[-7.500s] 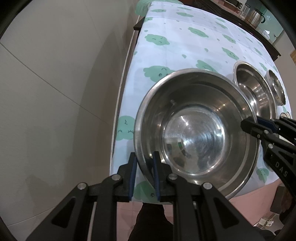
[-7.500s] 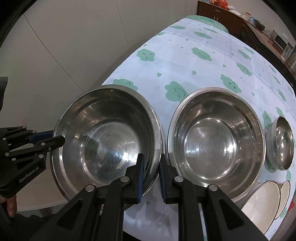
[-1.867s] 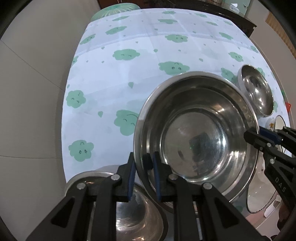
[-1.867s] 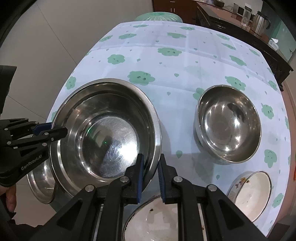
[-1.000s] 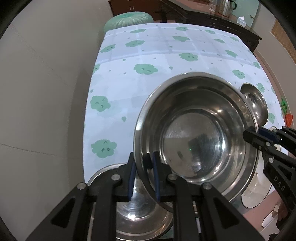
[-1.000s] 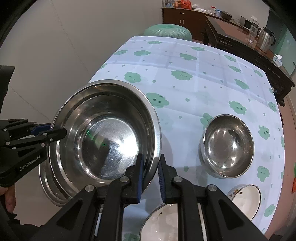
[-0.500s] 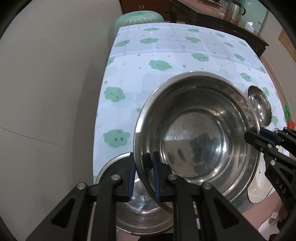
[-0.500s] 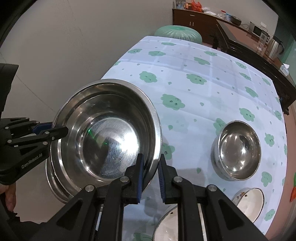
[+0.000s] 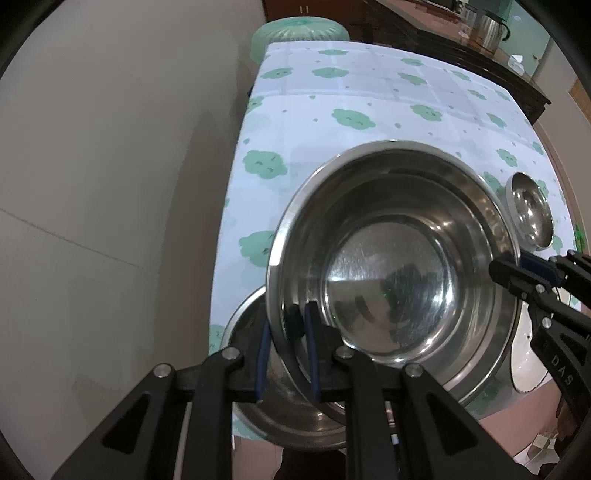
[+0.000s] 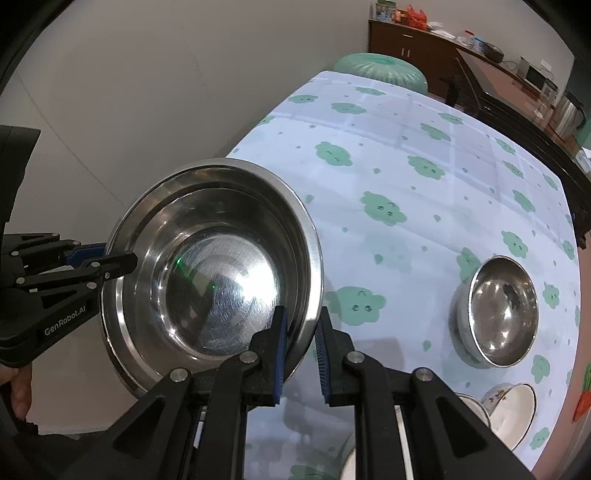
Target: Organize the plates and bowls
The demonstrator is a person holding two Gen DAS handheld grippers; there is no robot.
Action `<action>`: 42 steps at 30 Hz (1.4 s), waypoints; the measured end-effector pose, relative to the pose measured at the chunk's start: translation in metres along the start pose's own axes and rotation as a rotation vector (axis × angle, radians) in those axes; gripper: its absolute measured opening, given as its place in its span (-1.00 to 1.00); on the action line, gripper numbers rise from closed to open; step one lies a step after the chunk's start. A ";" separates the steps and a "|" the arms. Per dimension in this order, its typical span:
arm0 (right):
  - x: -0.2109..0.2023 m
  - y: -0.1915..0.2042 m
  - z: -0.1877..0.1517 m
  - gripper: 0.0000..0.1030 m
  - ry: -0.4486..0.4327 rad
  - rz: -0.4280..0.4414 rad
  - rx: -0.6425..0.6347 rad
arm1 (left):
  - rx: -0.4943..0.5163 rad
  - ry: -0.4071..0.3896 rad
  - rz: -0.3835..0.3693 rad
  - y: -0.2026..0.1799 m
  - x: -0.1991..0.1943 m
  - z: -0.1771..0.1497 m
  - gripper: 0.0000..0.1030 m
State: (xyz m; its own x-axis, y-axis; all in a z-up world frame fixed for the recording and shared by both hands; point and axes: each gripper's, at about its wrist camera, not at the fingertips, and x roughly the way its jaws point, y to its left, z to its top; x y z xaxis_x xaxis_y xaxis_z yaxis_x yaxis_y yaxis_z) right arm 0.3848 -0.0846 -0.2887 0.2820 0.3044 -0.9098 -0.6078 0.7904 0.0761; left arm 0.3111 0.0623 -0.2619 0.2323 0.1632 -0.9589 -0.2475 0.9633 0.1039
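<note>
A large steel bowl (image 9: 391,266) is held by its rim on two opposite sides. My left gripper (image 9: 286,356) is shut on its near-left rim. My right gripper (image 10: 300,356) is shut on its other rim, and the bowl (image 10: 214,273) fills the left of the right wrist view. Just under it lies a second large steel bowl (image 9: 255,384) at the table's near left corner; its rim (image 10: 122,354) shows below the held one. The right gripper's fingers (image 9: 517,277) show in the left wrist view, the left gripper's fingers (image 10: 110,264) in the right wrist view.
A smaller steel bowl (image 10: 495,310) stands to the right on the cloud-print tablecloth (image 10: 406,192). White ceramic bowls (image 10: 513,410) sit by the near right edge. A green stool (image 9: 299,35) and a dark sideboard (image 10: 517,92) stand beyond the table. A wall is on the left.
Both grippers have carried the large bowl left toward the table's near corner, over the second large bowl, and it now sits lower, nearly nested in it.
</note>
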 end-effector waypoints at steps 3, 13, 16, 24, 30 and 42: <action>0.000 0.009 0.001 -0.68 0.000 0.005 -0.015 | -0.010 0.000 0.005 0.008 -0.001 -0.004 -0.71; 0.002 0.036 -0.001 -0.68 0.013 0.019 -0.053 | -0.034 0.018 0.018 0.030 0.001 -0.023 -0.70; 0.004 0.044 -0.002 -0.68 0.019 0.023 -0.065 | -0.042 0.025 0.021 0.035 0.002 -0.028 -0.70; 0.007 0.058 -0.004 -0.68 0.030 0.028 -0.077 | -0.050 0.035 0.021 0.046 0.005 -0.037 -0.70; 0.012 0.065 -0.005 -0.68 0.043 0.032 -0.083 | -0.053 0.047 0.019 0.053 0.009 -0.043 -0.69; 0.022 0.076 -0.010 -0.67 0.077 0.036 -0.091 | -0.055 0.073 0.016 0.057 0.020 -0.053 -0.69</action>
State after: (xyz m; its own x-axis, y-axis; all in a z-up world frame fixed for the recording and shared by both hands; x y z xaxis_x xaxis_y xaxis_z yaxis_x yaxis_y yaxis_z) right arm 0.3371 -0.0234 -0.3071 0.2027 0.2872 -0.9362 -0.6827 0.7268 0.0752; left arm 0.2522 0.1090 -0.2891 0.1596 0.1608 -0.9740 -0.3020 0.9473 0.1069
